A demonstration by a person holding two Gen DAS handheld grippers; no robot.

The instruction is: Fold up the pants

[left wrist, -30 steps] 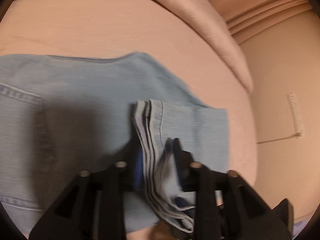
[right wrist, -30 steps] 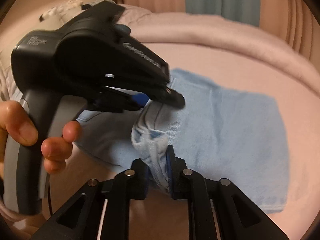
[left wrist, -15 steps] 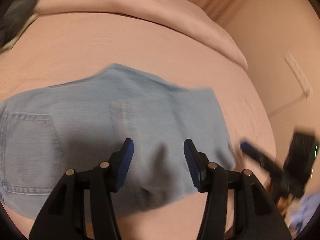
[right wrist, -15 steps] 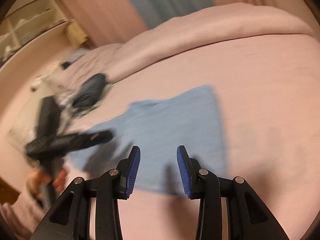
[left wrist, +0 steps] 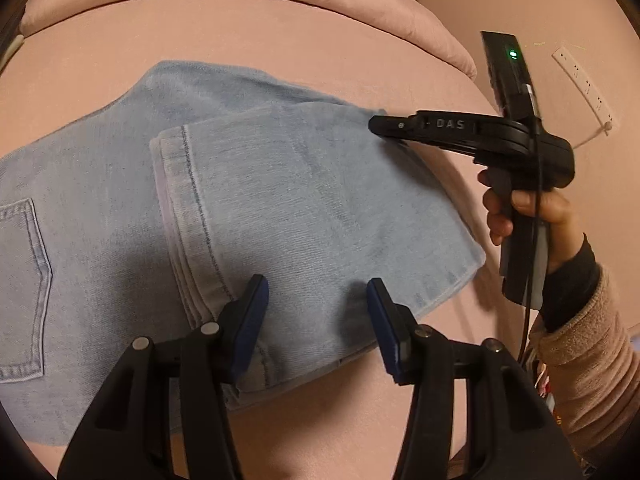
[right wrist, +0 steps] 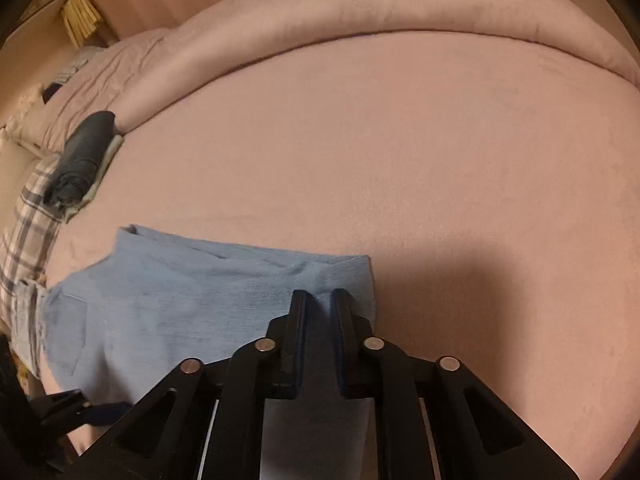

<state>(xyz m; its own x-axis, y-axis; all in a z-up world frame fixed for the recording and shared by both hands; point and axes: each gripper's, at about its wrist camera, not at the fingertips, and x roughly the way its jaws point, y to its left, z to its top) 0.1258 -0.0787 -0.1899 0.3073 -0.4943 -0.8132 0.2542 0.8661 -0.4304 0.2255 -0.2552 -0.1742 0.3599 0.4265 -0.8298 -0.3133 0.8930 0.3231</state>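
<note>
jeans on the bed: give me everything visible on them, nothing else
Light blue denim jeans, faded wash, lie flat on the pink bedspread, folded over: the hemmed leg ends rest on top of the seat, stitching showing. A back pocket sits at the left. The fold edge faces right. The left gripper hovers open over them; the right gripper is at their far corner, shut.

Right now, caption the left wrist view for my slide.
Open left gripper above folded jeans on the pink bed; right gripper at their far corner.
</note>
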